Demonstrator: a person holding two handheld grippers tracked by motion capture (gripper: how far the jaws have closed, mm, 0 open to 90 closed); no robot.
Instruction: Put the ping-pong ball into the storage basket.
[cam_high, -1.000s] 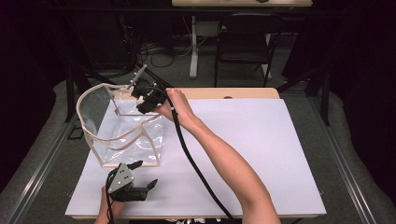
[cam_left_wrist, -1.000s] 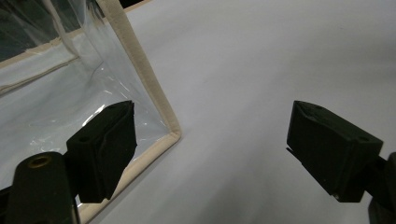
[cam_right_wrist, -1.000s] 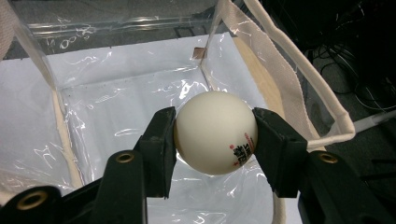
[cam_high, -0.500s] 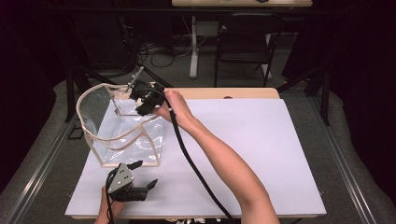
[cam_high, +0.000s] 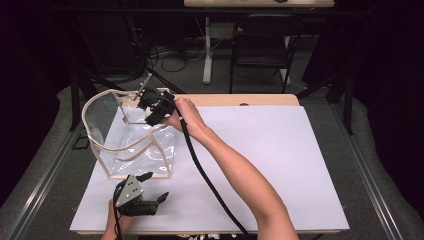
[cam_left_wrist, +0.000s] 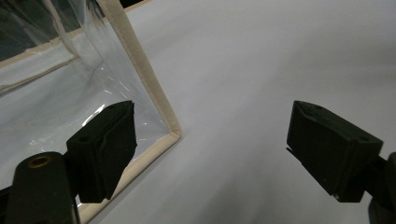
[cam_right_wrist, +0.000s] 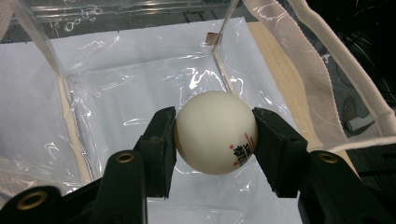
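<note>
A clear plastic bag (cam_high: 131, 148) with beige trim and handles stands open at the left of the white table top (cam_high: 270, 155). My right gripper (cam_high: 150, 107) hovers over the bag's far rim, shut on a white ball (cam_right_wrist: 215, 133) with red and black print. In the right gripper view the ball sits between both pads (cam_right_wrist: 161, 140), above the bag's clear floor (cam_right_wrist: 140, 88). My left gripper (cam_high: 156, 186) rests near the table's front edge, open and holding nothing. The bag's lower corner (cam_left_wrist: 171, 133) lies just beside its left pad (cam_left_wrist: 114, 140).
The right gripper's black cable (cam_high: 202, 172) trails across the table along the forearm. A black chair (cam_high: 260, 45) and desk legs stand on the floor beyond the far edge. White surface stretches to the right of the arm.
The right gripper with the ball has edged slightly left over the bag's opening. The left gripper has stayed where it was.
</note>
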